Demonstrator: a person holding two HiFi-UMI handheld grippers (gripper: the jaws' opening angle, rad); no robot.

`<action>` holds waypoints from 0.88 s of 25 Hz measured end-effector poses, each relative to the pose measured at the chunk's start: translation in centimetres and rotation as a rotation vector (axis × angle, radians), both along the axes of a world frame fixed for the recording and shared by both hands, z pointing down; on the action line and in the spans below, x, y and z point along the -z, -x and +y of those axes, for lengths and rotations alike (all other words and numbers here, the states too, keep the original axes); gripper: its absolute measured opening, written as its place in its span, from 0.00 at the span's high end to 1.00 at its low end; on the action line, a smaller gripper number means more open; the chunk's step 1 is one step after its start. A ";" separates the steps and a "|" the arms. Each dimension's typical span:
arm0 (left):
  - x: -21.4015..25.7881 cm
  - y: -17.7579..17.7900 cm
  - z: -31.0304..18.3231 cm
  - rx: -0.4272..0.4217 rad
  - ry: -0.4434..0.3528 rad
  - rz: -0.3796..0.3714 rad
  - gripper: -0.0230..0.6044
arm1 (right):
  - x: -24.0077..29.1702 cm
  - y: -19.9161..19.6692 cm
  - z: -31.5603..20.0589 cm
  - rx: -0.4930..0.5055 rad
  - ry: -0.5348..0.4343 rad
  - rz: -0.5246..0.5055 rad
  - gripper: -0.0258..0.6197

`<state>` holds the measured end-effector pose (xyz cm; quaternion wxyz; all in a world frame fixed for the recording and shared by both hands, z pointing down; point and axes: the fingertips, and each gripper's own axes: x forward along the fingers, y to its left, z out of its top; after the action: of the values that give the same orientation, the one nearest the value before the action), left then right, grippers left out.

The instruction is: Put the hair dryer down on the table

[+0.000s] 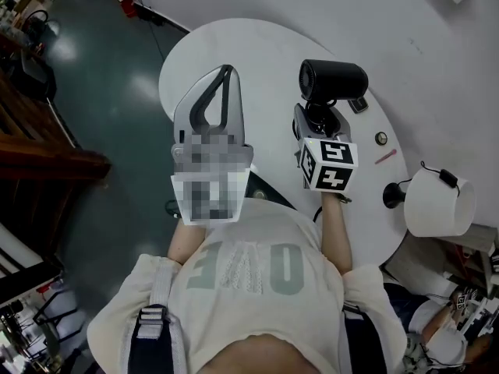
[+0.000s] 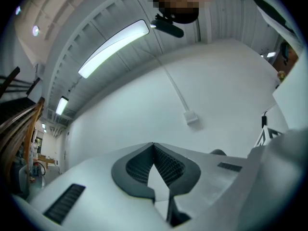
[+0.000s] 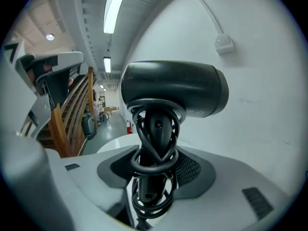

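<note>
Two jaws of the right gripper (image 3: 155, 172) pinch the handle of the hair dryer (image 3: 173, 88), which stands upright over the round white table (image 1: 265, 53). The handle's lower end is hidden between the jaws. A glossy black cord (image 3: 153, 150) loops round the handle, and the barrel is smooth, dark and rounded. The left gripper (image 2: 153, 146) holds nothing, its ribbed tips pressed together.

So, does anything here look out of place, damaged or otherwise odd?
Only one small thing: the cord of the hair dryer is wound in loose, uneven loops round its handle, and the right gripper clamps both together. Nothing on the table looks spilled or damaged.
</note>
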<state>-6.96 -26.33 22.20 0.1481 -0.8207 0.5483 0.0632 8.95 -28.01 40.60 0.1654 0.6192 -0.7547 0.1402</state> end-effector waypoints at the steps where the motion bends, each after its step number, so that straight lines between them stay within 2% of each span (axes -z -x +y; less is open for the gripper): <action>1: 0.0 0.5 -0.1 0.004 0.004 0.027 0.95 | -1.2 0.2 -0.1 0.008 0.027 0.010 0.62; 8: -0.6 1.6 -0.6 0.050 0.012 0.051 0.95 | -10.0 1.1 0.5 0.066 0.239 0.042 0.62; 12: -1.1 1.0 -0.7 0.051 0.021 0.023 0.95 | -14.2 1.2 1.2 0.095 0.342 0.084 0.62; 22: -1.5 -0.3 -0.5 0.040 0.030 -0.025 0.95 | -20.8 0.5 3.6 0.124 0.523 0.120 0.62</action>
<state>-6.66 -26.86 23.74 0.1437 -0.8123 0.5637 0.0416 8.41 -24.45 61.44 0.3721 0.5154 -0.7182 0.2830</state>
